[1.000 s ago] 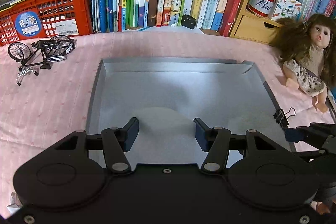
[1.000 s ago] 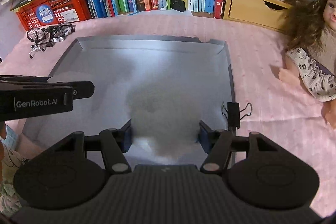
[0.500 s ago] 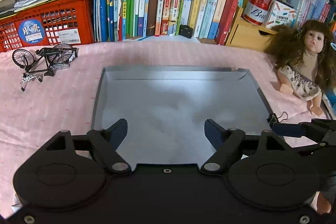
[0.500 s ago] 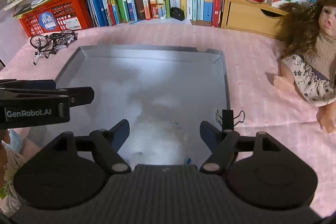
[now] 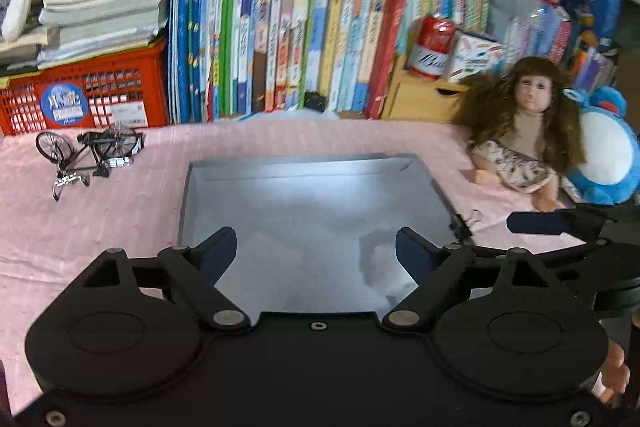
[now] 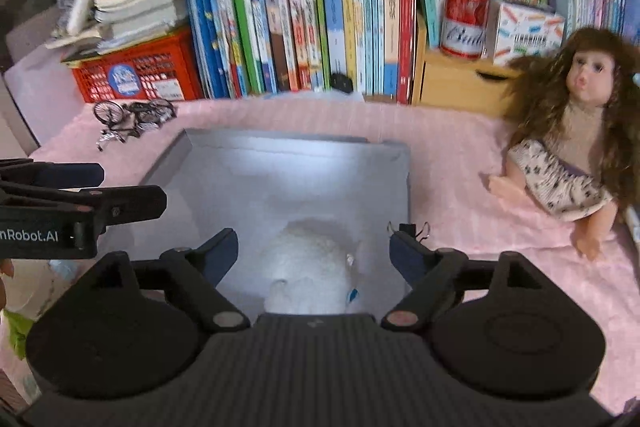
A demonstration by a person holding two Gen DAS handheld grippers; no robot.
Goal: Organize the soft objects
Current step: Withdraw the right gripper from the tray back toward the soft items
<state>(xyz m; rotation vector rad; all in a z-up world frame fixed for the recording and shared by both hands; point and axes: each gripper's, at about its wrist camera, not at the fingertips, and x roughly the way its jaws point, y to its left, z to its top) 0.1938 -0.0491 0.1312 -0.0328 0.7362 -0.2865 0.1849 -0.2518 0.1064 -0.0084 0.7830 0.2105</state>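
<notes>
A white fluffy plush toy (image 6: 310, 267) lies inside the shallow grey cardboard tray (image 6: 402, 183), by the tray's near edge; the tray sits mid-way across the pink cloth-covered table (image 6: 460, 163). The left gripper (image 5: 316, 247) and the right gripper (image 6: 312, 251) hover side by side above that near edge, both with jaws opening and nothing pressed between the pads; the plush sits below the right gripper's gap, apparently let go.

The plush looks light, squashy and yielding; a pinch across its bulk should hold, though fur may slip and thin parts would stretch. A long-haired brown-wigged doll in a patterned dress (image 6: 568, 131) leans at the table's right edge, well apart from the tray; its limbs look firmer, so the cloth-clad torso seems the safest hold, hair avoided. A blue-and-white stuffed toy (image 5: 604, 151) sits just behind it; soft and bulky, best taken by its rounded body.
</notes>
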